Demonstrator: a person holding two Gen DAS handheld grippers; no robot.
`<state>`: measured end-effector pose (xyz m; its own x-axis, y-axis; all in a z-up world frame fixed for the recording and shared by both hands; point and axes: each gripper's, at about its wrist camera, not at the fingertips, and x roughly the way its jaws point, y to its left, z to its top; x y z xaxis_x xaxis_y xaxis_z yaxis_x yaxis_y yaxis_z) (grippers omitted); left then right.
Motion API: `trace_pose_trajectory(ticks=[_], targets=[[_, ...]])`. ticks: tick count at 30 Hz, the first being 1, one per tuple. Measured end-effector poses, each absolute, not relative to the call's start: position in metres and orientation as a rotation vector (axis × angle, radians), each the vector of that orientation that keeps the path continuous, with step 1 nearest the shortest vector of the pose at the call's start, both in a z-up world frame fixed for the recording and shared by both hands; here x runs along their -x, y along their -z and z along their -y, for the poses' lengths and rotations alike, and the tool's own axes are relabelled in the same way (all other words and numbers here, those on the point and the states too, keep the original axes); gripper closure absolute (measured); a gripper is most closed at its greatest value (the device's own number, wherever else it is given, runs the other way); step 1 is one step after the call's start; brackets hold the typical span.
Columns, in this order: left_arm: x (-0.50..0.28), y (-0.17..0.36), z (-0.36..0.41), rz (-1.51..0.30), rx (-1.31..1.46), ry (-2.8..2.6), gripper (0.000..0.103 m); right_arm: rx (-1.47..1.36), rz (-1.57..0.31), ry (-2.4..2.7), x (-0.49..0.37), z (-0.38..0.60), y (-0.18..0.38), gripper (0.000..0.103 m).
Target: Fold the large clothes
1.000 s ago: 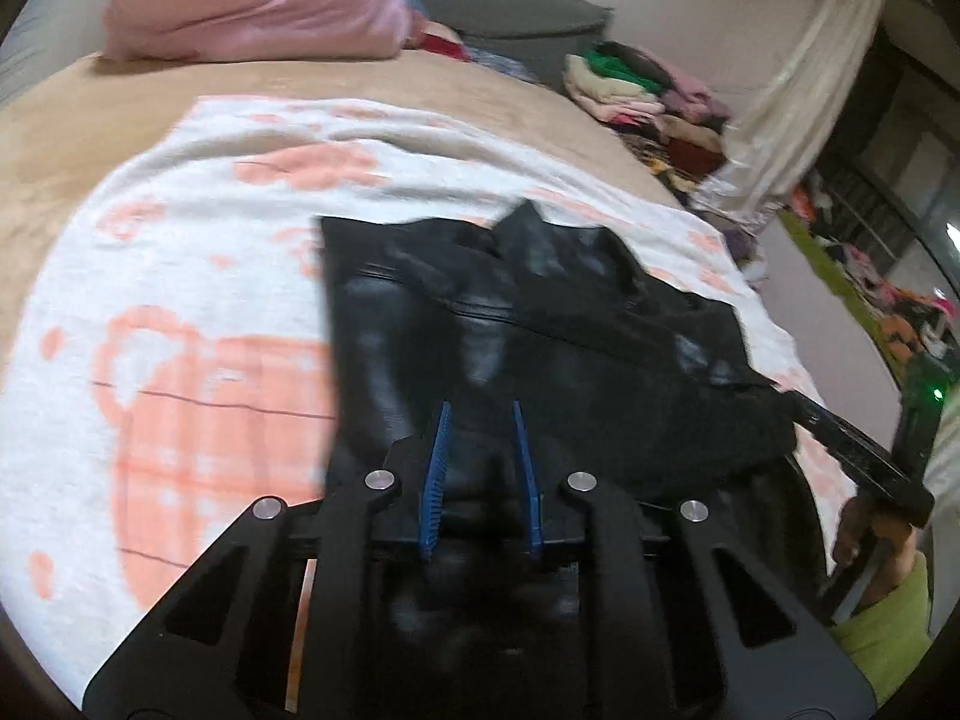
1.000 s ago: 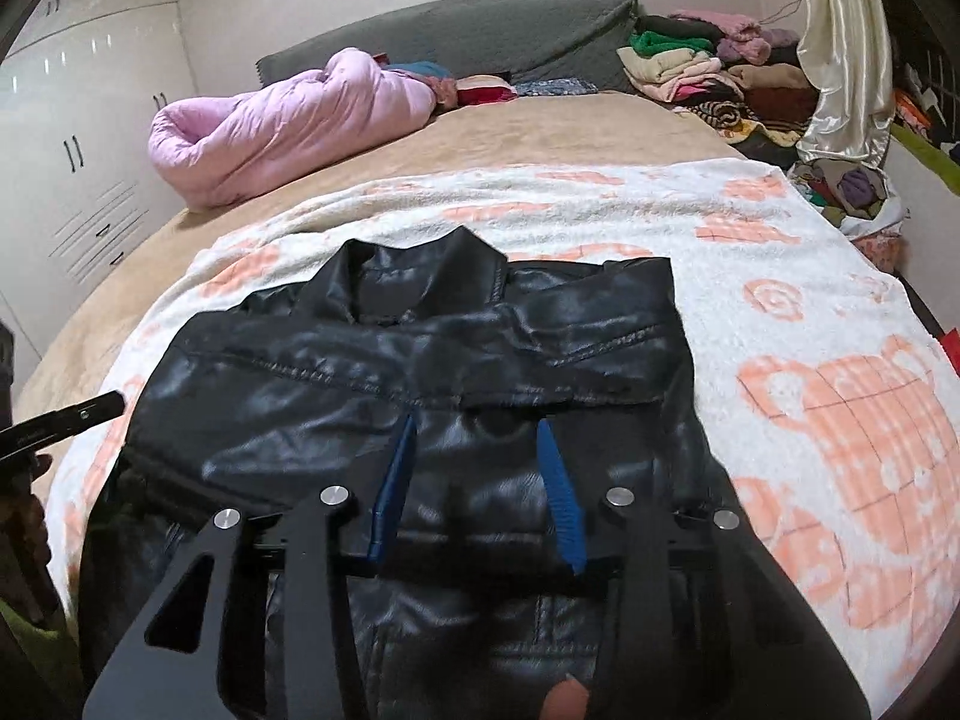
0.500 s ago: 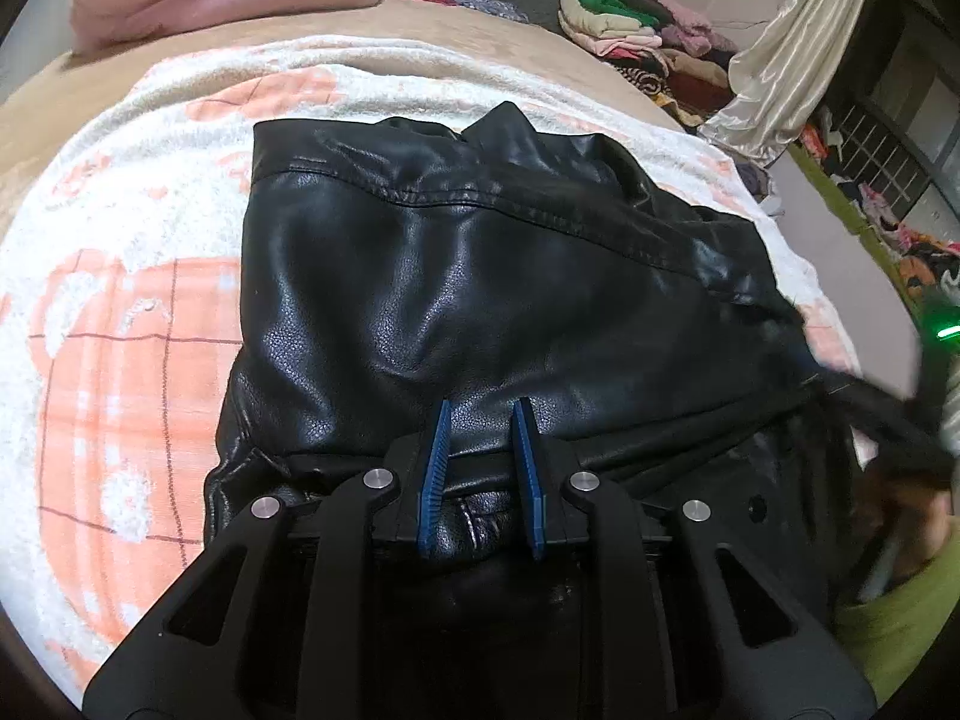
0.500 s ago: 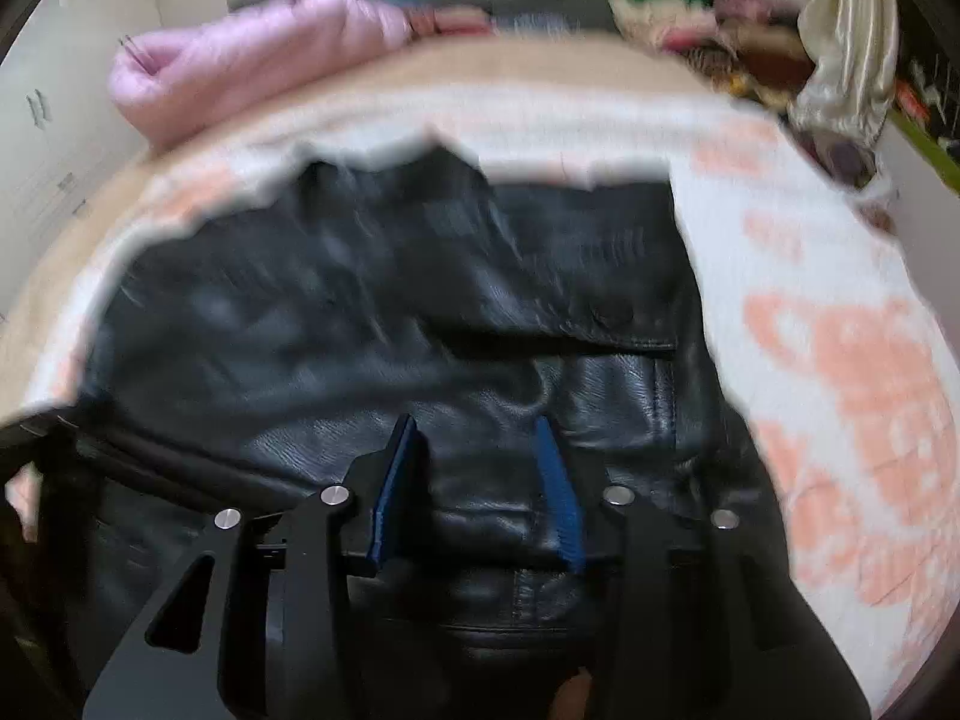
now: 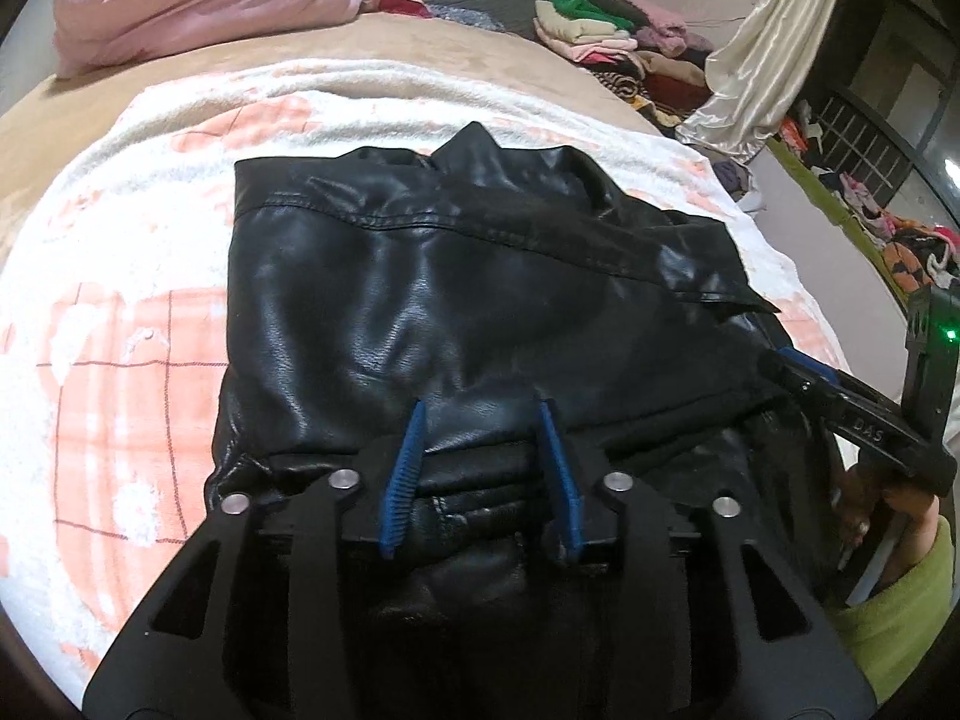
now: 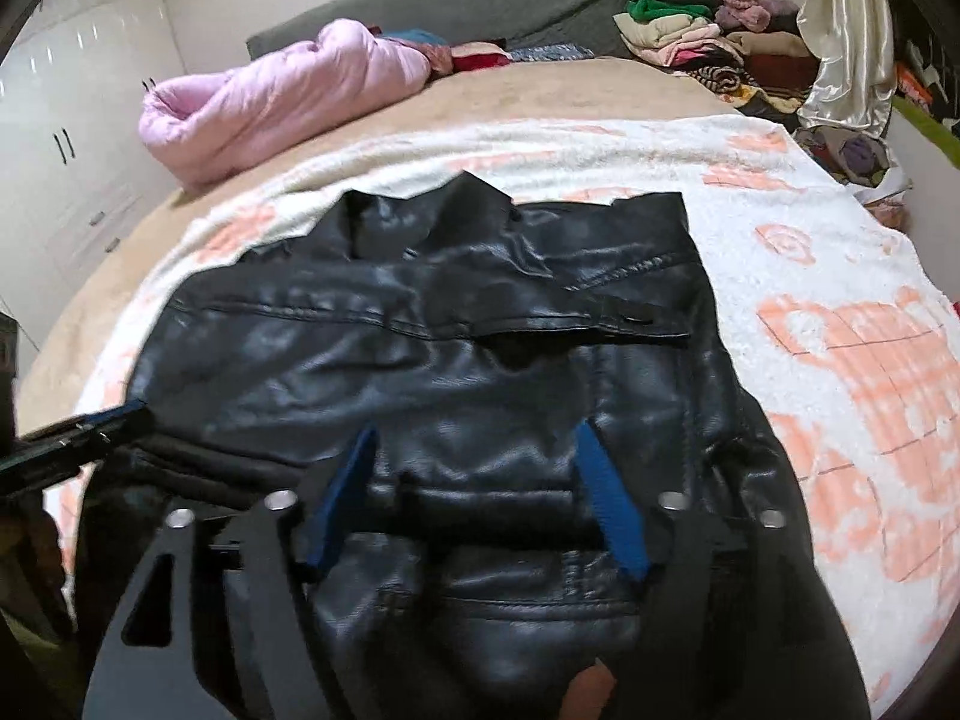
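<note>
Bed's white-and-peach blanket (image 5: 120, 324) carries a shiny, creased black leather jacket (image 5: 420, 300), half folded; left tool (image 5: 483, 414) and right tool (image 6: 474, 438) have just been opening, jaws parted around its bunched hem, gripping nothing.

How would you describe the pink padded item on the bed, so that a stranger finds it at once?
Start from the bed with the tan cover and look to its far end, before the grey headboard. There lies a pink puffy bundle, rolled loosely, left of the stacked folded clothes. It alone is pale pink, shiny and quilted, unlike the black leather jacket nearby.

A pink quilt (image 6: 282, 96) lies bundled beside a grey headboard (image 6: 468, 3); stacked clothes (image 6: 702, 36), slightly blurred, sit nearby.
</note>
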<state>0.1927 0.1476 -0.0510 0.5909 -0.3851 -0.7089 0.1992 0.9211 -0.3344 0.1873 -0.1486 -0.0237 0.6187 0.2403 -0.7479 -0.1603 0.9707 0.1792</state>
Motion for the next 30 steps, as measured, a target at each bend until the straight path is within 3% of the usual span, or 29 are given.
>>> trace_pose_trajectory(ticks=[5,6,9,13,30], targets=[[-0.190,0.046,-0.144,-0.865,0.234,0.364,0.047,-0.097,-0.844,-0.226,-0.179,0.147,0.012,0.008],[-0.189,0.045,-0.144,-0.865,0.234,0.361,0.039,-0.099,-0.839,-0.219,-0.177,0.146,0.011,0.006],[-0.189,0.044,-0.146,-0.864,0.247,0.359,0.034,-0.115,-0.827,-0.224,-0.175,0.146,0.008,0.005],[-0.188,0.040,-0.146,-0.859,0.255,0.350,0.010,-0.102,-0.824,-0.227,-0.173,0.141,0.006,0.005],[-0.169,0.017,-0.151,-0.814,0.244,0.283,0.010,-0.087,-0.783,-0.266,-0.157,0.128,-0.019,0.005]])
